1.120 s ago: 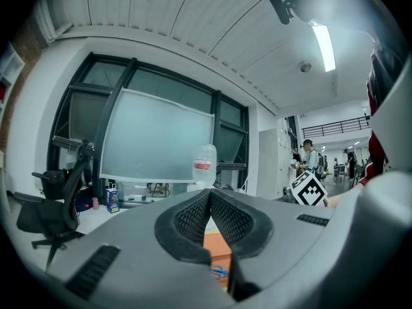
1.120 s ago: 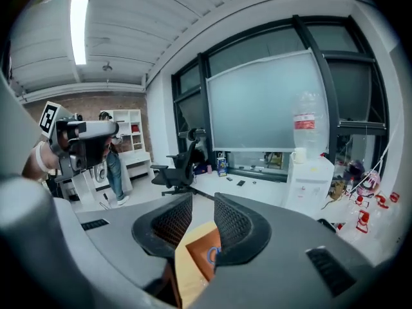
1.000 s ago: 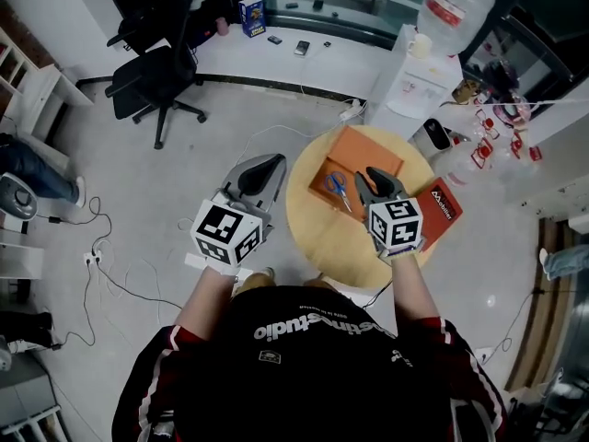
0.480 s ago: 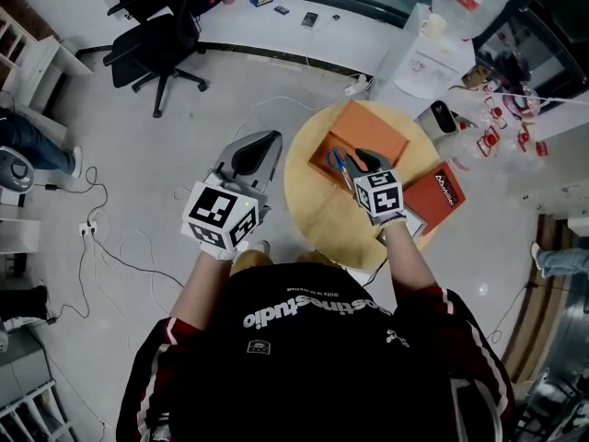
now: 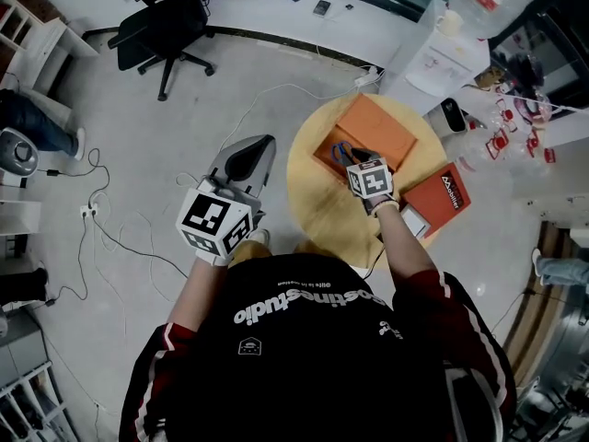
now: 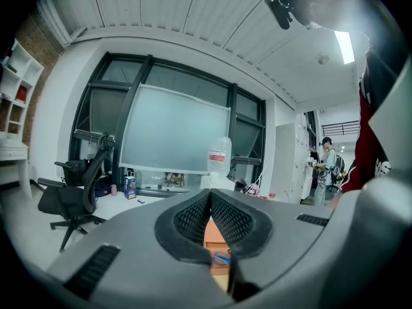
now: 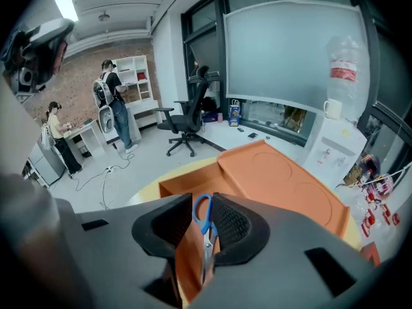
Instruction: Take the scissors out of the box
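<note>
Right gripper view: scissors (image 7: 206, 246) clamped
Right gripper's (image 7: 203, 201) jaws squeeze the scissors inside the box (image 7: 187, 185); left gripper (image 6: 210, 195) closed, empty

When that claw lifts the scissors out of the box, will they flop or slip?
Probably no flopping: the scissors have metal blades and hard-looking blue handles. They look thin, so they are likely light. They might swivel or slip, since the right gripper seems to pinch them only around a handle loop.
</note>
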`<state>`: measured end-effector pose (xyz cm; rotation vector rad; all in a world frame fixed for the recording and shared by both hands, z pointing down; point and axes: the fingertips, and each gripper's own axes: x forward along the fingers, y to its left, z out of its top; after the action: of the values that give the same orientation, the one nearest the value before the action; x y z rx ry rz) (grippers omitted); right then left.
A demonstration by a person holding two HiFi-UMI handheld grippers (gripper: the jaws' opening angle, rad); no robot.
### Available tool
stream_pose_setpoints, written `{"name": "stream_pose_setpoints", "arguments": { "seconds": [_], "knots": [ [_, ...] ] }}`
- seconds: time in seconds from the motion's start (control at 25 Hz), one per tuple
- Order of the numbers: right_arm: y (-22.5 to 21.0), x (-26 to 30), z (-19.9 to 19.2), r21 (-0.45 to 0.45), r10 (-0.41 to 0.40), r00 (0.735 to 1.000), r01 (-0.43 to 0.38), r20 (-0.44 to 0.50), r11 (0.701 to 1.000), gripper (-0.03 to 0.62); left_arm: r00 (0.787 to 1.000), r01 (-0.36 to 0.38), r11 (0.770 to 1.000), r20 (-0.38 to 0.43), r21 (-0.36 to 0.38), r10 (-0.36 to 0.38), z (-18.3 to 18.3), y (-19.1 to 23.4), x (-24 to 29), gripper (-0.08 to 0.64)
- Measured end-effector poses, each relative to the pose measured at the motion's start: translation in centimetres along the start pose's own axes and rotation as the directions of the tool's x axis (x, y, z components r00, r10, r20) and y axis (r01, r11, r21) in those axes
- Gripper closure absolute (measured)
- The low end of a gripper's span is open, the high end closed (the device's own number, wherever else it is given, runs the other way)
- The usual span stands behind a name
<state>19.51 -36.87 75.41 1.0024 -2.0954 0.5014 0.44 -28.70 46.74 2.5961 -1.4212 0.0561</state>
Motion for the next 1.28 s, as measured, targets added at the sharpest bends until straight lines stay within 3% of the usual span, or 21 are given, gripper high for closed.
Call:
{"name": "stream_pose_setpoints", "arguments": {
  "seconds": [0.36,0.56,0.8,0.96,1.28],
  "knots": [
    [-1.3,4.5,-1.7,0.032,0.044,0.995,-0.042,-0.092,0.999,0.475,0.998,-0.036,0.999,-0.052,-0.004,0.036,-0.9,0.7,0.6,0.543],
    [-2.0,6.0,-3.1,0.022,0.023,0.988,-0.02,-0.155,1.0,0.476,0.995,-0.063,0.998,-0.084,-0.01,0.062,-1.8,1.0,0.2,0.543],
    [-1.7,7.6,-3.2,0.003,0.033,0.982,-0.033,-0.188,0.999,0.476,0.99,-0.102,0.995,-0.095,-0.014,0.1,-1.9,2.0,-0.4,0.543],
    [-2.1,7.8,-3.5,0.044,0.032,0.979,-0.024,-0.203,0.999,0.476,0.989,-0.116,0.993,-0.093,-0.013,0.114,-1.8,2.3,-0.7,0.543],
    [-2.2,7.7,-3.3,0.056,0.038,0.979,-0.028,-0.2,0.998,0.485,0.99,-0.113,0.993,-0.091,-0.021,0.11,-1.8,2.1,-0.7,0.543]
  ]
}}
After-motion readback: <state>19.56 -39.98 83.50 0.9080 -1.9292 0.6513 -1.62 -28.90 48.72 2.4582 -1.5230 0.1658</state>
